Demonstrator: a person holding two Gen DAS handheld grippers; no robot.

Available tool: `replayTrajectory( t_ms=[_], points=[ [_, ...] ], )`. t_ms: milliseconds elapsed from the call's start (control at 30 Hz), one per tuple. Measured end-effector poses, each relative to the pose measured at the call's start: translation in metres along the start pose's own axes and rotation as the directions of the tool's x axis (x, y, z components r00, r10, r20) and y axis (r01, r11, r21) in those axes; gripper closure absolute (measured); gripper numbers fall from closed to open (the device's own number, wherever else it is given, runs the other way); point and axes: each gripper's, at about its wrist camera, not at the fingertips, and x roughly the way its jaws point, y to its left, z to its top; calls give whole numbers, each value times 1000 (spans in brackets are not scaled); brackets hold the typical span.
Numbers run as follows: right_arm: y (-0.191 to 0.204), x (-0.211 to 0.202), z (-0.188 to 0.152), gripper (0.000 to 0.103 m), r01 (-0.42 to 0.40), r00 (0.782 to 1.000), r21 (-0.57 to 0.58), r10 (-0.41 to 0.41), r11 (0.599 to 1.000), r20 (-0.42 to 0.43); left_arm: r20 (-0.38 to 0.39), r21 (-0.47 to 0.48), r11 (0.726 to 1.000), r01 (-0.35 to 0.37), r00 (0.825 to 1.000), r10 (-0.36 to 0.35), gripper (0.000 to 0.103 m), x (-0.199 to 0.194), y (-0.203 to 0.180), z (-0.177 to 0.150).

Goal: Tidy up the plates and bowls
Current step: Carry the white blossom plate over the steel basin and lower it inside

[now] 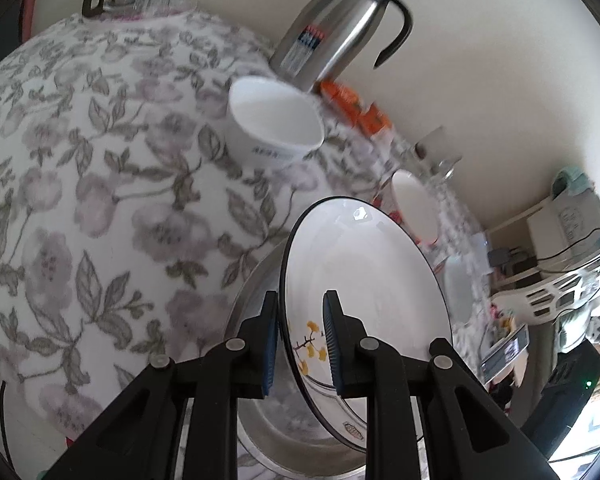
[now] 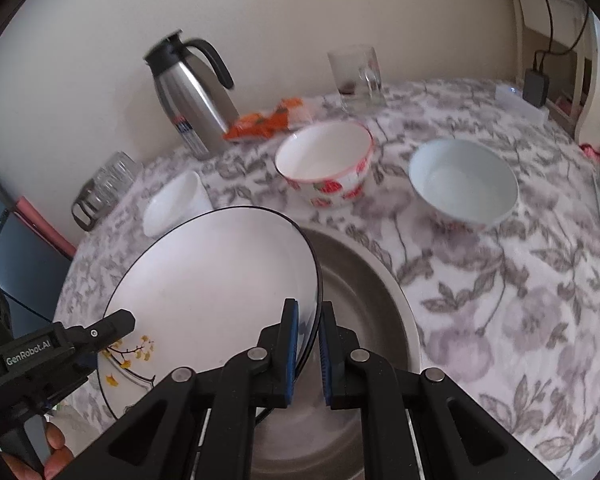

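Step in hand: the white plate (image 2: 216,292) with the black rim is carried tilted over the metal dish (image 2: 364,280) on the bench (image 2: 520,300). The left claw (image 1: 300,340) is clenched on one edge, the right claw (image 2: 308,344) clenched on the opposite edge. Next move, judged: level the plate, seat it in the dish, release both. Strawberry bowl (image 2: 326,164) and pale blue bowl (image 2: 464,182) wait beyond. Floral cloth, cream wall; the shelving at the far edge is probably a cluttered rack.
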Motion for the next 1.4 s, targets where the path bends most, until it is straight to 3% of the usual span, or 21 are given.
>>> replayTrajectory(
  t_ms=[333,867,1400],
  points=[
    [-12,9,-6,93,44,998,4,-44,999,-33,-85,43,998,-45,995,49,81,23,-6,-10],
    [-21,27,-15,92,84,987,-3,-83,996,-137,-199,79,990,-116,972,129,79,48,-3,-25],
    [-27,29,-15,90,80,984,28,-75,996,-159,-210,97,989,-112,969,130,77,48,-7,-28]
  ],
)
